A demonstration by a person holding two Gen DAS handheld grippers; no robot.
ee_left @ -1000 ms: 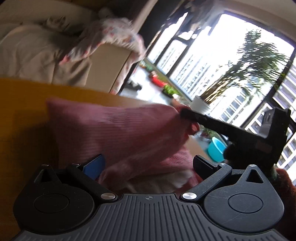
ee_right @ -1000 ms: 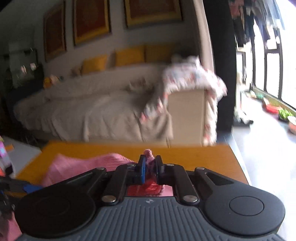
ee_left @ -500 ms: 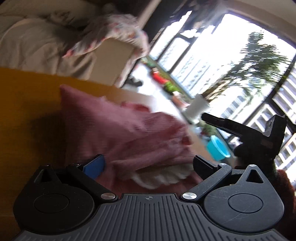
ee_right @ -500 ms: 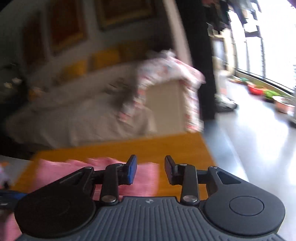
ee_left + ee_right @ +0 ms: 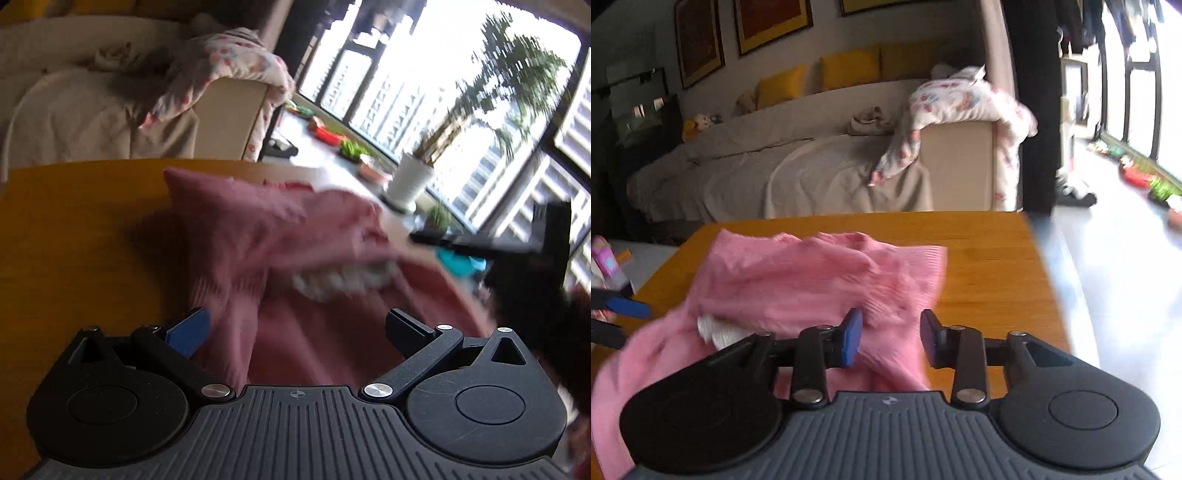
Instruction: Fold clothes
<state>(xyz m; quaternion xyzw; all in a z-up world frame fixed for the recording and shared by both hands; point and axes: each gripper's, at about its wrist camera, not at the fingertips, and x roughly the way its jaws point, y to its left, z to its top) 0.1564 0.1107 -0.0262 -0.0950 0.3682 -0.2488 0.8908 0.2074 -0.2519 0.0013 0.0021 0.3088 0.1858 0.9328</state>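
left tongs point(image 5: 295, 328) apart | right tongs point(image 5: 890, 334) apart | risk: loose pink ribbed knit garment point(image 5: 812, 273) lies bunched mid-frame on orange wooden bench point(image 5: 990, 251); grabbing several layers would skew the fold

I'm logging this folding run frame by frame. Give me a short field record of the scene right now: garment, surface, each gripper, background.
garment: pink sweater, rumpled, part folded over, white lining showing
surface: wooden table, sweater lying on it
left gripper: open, cloth between the fingers, not pinched
right gripper: open, over the sweater's near edge
background: sofa with floral blanket draped over its arm; potted plant by the window
blur: sweater smeared in the left wrist view
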